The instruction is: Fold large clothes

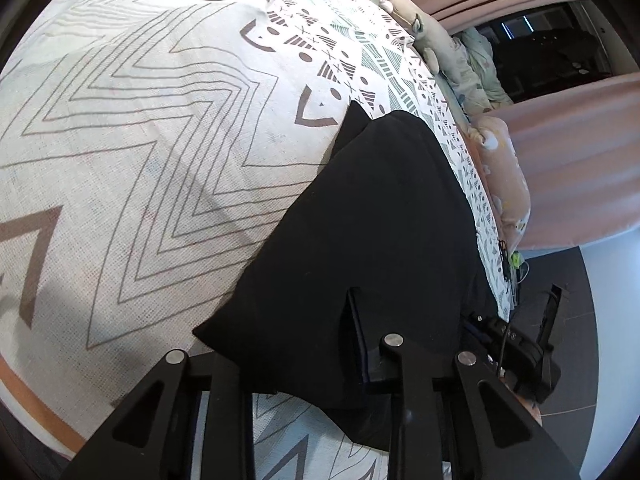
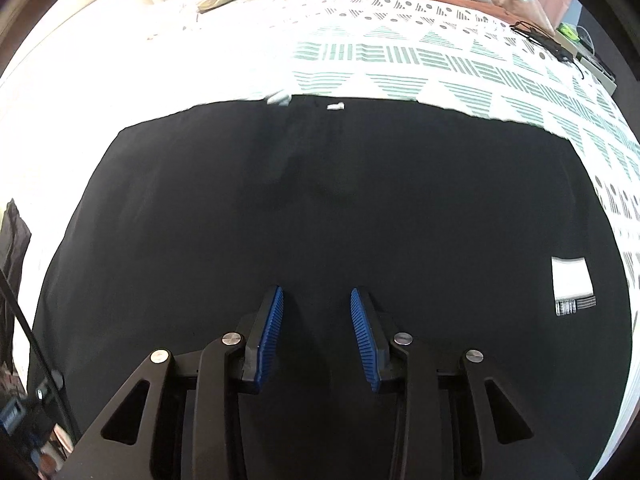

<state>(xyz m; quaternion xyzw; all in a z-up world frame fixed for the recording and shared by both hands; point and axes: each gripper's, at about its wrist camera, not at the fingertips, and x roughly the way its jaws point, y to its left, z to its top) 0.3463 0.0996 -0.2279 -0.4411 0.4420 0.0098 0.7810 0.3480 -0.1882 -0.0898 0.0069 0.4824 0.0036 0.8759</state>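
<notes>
A large black garment [image 1: 380, 208] lies spread on the patterned bed cover [image 1: 140, 120]. In the left wrist view its near corner drapes over my left gripper [image 1: 320, 320]. The gripper is shut on that corner. One finger [image 1: 356, 320] shows, and cloth hides the other. In the right wrist view the black garment [image 2: 320, 200] fills the middle, flat, with a white label [image 2: 572, 280] at the right. My right gripper [image 2: 316, 292] hovers over it, open. Its blue pads [image 2: 272, 332] stand apart, with only the flat cloth below them.
Plush toys [image 1: 432, 40] and a pink pillow [image 1: 504, 184] line the bed's far edge, before pink curtains [image 1: 580, 152]. Dark floor tiles [image 1: 568, 320] lie beside the bed. The bed cover [image 2: 400, 56] shows beyond the garment, with a small white scrap [image 2: 335, 106] at the hem.
</notes>
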